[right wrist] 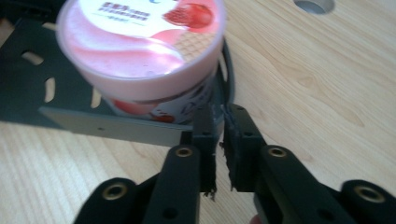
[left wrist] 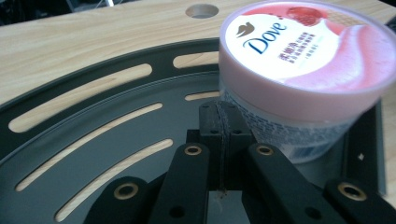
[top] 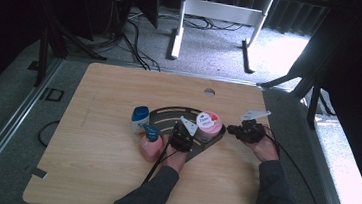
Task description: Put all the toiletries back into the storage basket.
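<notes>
Both forearms reach in low over the wooden table [top: 101, 175]. The left gripper [top: 184, 131] and right gripper [top: 240, 131], jaws pressed together and empty, flank the pink tub [top: 208, 123] on the black tray [top: 167, 115]. Grey carpet lies beyond.

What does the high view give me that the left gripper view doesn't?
High view alone: two pump bottles, the blue-capped white bottle and the pink bottle, beside the dark tray's left edge, plus the right gripper at the tray's right end. Left gripper view alone: the left gripper jaws shut, empty, tips by the jar's side, and the lid's Dove lettering. Both: the pink Dove jar on the slotted tray, and the table hole.
</notes>
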`<state>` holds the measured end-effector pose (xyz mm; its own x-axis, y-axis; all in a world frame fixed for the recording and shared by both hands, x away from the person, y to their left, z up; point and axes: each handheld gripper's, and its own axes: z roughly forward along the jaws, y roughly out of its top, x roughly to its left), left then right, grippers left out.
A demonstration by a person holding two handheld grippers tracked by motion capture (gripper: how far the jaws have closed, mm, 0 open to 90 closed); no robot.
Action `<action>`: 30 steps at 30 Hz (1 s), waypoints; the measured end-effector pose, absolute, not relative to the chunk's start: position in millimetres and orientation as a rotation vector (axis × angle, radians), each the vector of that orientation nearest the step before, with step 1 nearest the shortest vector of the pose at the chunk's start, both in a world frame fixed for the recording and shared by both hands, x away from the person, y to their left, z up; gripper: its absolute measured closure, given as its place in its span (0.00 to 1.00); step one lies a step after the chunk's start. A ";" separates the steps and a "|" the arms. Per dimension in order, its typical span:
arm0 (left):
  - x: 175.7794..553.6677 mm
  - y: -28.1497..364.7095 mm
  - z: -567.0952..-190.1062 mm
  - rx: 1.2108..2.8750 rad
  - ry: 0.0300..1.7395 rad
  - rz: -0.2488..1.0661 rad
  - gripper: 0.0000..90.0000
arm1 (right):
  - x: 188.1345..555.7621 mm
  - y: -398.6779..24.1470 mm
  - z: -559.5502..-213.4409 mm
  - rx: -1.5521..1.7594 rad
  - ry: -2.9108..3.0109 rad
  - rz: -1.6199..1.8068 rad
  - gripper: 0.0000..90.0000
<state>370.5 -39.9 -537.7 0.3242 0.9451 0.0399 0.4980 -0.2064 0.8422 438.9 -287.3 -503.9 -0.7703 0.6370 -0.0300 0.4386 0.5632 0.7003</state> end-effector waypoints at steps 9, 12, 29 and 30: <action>383.1 -50.7 -539.8 1.810 1.321 0.759 0.98 | 443.6 -288.8 -520.9 1.078 2.476 0.932 0.96; 388.4 -48.7 -542.7 1.794 1.346 0.719 0.98 | 446.4 -289.5 -527.0 1.129 2.453 0.918 0.95; 386.7 -53.0 -545.4 1.811 1.297 0.665 0.97 | 447.9 -286.9 -534.6 1.072 2.507 0.966 0.99; 386.1 -52.5 -544.7 1.815 1.305 0.665 0.94 | 447.8 -287.1 -534.4 1.071 2.505 0.963 0.97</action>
